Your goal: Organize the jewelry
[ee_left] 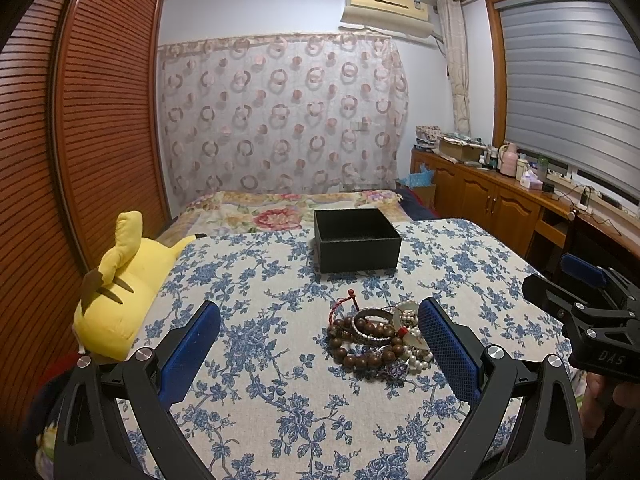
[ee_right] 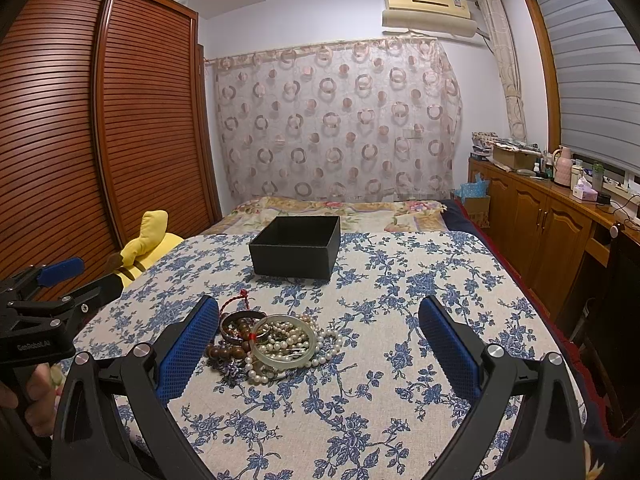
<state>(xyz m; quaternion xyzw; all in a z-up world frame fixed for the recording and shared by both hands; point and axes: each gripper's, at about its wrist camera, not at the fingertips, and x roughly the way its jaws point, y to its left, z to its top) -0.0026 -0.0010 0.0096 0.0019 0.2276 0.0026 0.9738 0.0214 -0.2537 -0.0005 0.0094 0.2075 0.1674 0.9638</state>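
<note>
Sorting is judged not yet begun: the jewelry pile (ee_right: 272,342) lies tangled on the blue-flowered tabletop (ee_right: 400,320), and the black box (ee_right: 296,248) stands open-topped just beyond it, with nothing seen inside from these angles. Both the left tongs (ee_left: 320,344) and the right tongs (ee_right: 320,344) are spread wide and nothing is held by either.

The pile is seen near the right-hand blue pad of the left tongs and beside the left-hand pad of the right tongs, so it sits between the two tools. A single piece should be singled out first. The pale green bangle (ee_right: 286,342) lies uppermost and is probably the easiest start; its rim can be pinched across one side and lifted slowly. The pearl strand (ee_right: 328,344) appears to pass under and through it, though this cannot be told for sure, so dragging is to be expected. The wooden bead bracelet (ee_left: 360,346) could be pinned by the other tongs while the bangle is raised and carried to the box.
</note>
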